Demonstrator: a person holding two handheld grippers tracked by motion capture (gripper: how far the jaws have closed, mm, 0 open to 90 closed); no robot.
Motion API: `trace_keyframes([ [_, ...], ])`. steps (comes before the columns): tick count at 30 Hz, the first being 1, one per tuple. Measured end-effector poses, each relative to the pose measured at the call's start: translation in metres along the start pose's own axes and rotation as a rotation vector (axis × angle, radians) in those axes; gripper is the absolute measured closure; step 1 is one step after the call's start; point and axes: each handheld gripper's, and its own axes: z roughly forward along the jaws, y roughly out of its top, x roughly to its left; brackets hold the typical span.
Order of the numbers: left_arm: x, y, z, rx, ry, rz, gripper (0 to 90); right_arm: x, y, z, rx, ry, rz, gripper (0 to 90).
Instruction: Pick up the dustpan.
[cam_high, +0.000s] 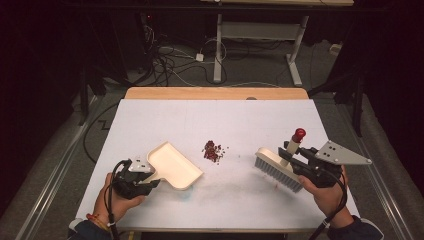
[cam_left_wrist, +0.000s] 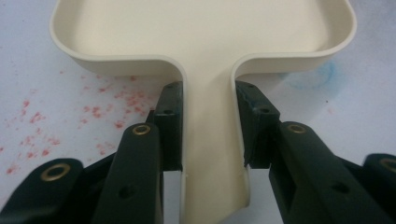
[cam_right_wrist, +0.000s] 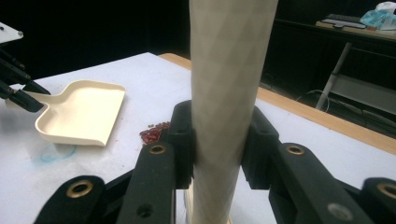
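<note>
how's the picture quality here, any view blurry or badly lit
High view: table evenly lit, surroundings dark, slightly soft. Left gripper view: dustpan and red stains sharp enough, faint shadow under its rim. Right gripper view: brush handle is close yet its texture shows; the red bits and background are softer.

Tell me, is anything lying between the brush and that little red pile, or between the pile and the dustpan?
Nothing visible. Bare white table lies between the brush and the pile, and between the pile and the dustpan.
</note>
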Motion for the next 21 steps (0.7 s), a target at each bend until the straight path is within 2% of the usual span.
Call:
trace_keyframes([
  [6,-0.006,0.002,0.002,0.004,-0.026,0.023,64.0,-0.001,0.000,0.001,0.000,0.001,-0.001,70.0],
  [13,-0.012,0.007,0.009,0.027,-0.035,0.053,64.0,-0.005,-0.002,0.002,0.002,-0.011,0.015,70.0],
  [21,-0.012,0.007,0.012,0.025,-0.042,0.061,64.0,-0.004,-0.003,0.004,0.011,-0.013,0.012,70.0],
])
